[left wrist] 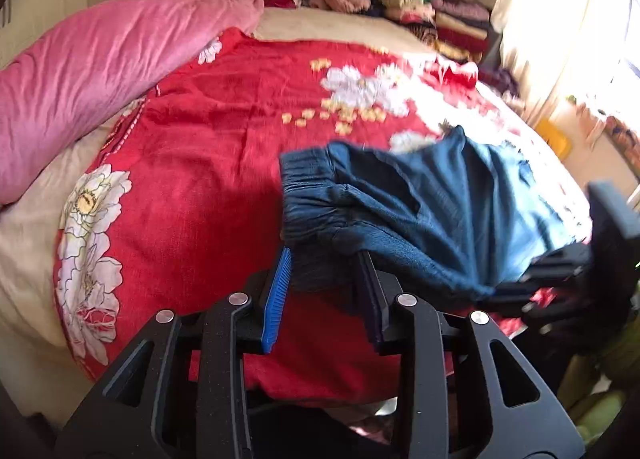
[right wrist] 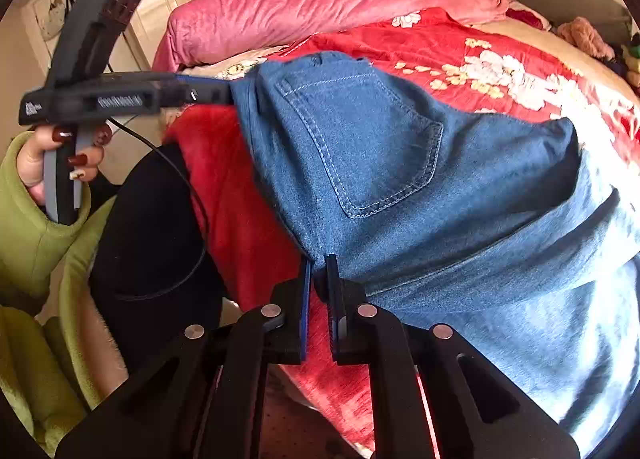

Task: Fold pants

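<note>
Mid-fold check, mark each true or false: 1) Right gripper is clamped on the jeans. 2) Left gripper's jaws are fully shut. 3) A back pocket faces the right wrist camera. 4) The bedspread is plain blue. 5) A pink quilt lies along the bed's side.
1) True: the right gripper pinches the jeans.
2) False: the left gripper stands apart, denim between.
3) True: back pocket.
4) False: the bedspread is red, floral.
5) True: pink quilt.

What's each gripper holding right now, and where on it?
Right gripper: shut on the jeans, at a side edge. Left gripper: jaws apart, waistband between them, not pinched.
</note>
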A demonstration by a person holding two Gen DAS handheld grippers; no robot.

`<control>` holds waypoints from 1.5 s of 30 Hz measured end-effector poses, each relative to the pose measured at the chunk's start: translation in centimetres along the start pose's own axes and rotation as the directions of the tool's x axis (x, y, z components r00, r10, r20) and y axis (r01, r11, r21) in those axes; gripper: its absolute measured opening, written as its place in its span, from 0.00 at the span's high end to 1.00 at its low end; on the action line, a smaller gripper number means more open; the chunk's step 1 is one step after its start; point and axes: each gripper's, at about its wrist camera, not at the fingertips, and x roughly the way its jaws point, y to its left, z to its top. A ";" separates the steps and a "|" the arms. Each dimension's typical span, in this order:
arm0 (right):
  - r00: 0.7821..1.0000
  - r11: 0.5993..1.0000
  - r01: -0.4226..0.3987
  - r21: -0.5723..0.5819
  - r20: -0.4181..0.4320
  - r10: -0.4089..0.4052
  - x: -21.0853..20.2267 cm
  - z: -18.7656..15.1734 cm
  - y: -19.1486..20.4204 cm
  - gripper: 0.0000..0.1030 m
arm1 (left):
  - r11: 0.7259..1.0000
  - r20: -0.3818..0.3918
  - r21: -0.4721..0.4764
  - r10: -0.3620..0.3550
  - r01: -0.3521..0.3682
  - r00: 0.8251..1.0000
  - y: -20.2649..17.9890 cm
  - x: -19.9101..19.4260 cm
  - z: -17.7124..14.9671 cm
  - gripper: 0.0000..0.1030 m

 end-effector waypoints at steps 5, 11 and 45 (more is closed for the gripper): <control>1.000 1.000 0.016 -0.025 -0.022 -0.017 0.7 0.1 0.6 0.93 | 0.997 0.026 0.054 -0.061 0.059 0.998 -4.4 0.4 1.8 0.75; 1.000 1.000 -0.006 0.016 0.003 0.006 -0.5 -0.6 0.2 0.91 | 0.999 0.031 0.036 -0.025 0.024 0.999 -4.8 1.6 2.2 0.75; 0.926 0.863 0.298 0.407 0.097 -0.366 -7.7 0.3 -13.6 0.37 | 0.978 -0.062 0.082 -0.185 0.190 0.981 -11.2 5.5 2.1 0.46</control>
